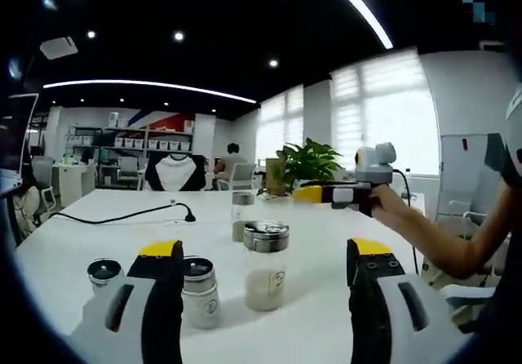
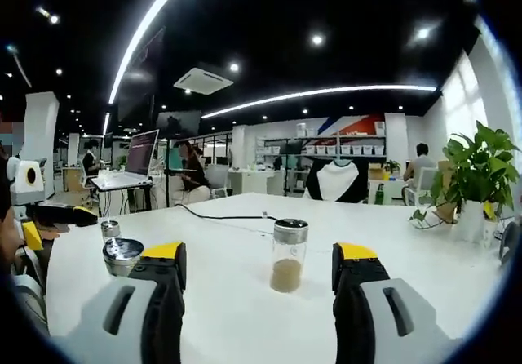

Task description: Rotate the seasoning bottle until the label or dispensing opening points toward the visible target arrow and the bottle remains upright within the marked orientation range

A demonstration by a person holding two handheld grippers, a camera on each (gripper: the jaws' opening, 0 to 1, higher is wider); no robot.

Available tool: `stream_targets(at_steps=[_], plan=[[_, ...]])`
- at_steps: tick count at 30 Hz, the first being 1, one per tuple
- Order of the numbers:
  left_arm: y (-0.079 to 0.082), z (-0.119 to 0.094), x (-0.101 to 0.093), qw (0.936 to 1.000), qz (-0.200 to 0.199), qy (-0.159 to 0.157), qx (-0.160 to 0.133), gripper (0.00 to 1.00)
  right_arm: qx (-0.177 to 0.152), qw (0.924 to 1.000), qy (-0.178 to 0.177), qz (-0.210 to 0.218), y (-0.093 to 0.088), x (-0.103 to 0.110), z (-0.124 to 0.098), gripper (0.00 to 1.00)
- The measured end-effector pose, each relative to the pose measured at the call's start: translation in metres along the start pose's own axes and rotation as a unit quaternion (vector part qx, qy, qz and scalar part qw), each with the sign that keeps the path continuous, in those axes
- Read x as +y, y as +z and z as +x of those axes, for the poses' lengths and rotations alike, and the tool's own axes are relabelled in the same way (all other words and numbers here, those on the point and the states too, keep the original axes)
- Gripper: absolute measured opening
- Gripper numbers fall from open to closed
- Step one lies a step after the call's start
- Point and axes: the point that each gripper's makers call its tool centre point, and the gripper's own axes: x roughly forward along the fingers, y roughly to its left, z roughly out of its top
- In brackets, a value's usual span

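Open-plan office with a dark ceiling, strip lights and shelving along the back wall, and everything sits on a big white desk (image 1: 98, 241).

In the left gripper view, going left to right: a black cable (image 1: 122, 215) snakes across the desk at the far left, then a small short jar (image 1: 104, 273) with a metal lid, then a second lidded jar (image 1: 200, 292) tucked right beside the left jaw. The left gripper (image 1: 265, 303) has its jaws wide apart, nothing between them, hovering over the desk. Just inside that gap stands the seasoning bottle (image 1: 266, 266), upright, shiny metal cap, pale powder in the bottom, a small mark on the front. Behind it is a taller glass bottle (image 1: 242, 215). Further right a potted plant (image 1: 306, 164), and the person's arm comes in holding the other gripper out over the desk.

In the right gripper view, two small metal-lidded jars (image 2: 121, 254) sit at the left, and the right gripper (image 2: 259, 286) is spread open too, gripping nothing. The seasoning bottle (image 2: 289, 255) stands upright between and beyond its jaws, touching neither. Can't make out any arrow on the desk.
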Motion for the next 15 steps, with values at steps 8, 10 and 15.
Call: stream_targets(at_steps=[8, 10, 15], plan=[[-0.006, 0.006, 0.0, 0.9999, -0.011, -0.011, 0.002, 0.85, -0.024, 0.999, -0.01, -0.035, 0.005, -0.009, 0.015, 0.71], [-0.006, 0.007, 0.0, 0.9998, -0.015, -0.009, 0.001, 0.85, -0.023, 0.9994, -0.006, -0.026, 0.003, -0.011, 0.018, 0.71], [-0.012, 0.01, 0.003, 0.9998, 0.01, 0.002, 0.02, 0.85, -0.015, 0.9998, -0.008, -0.012, -0.004, -0.018, 0.027, 0.71]])
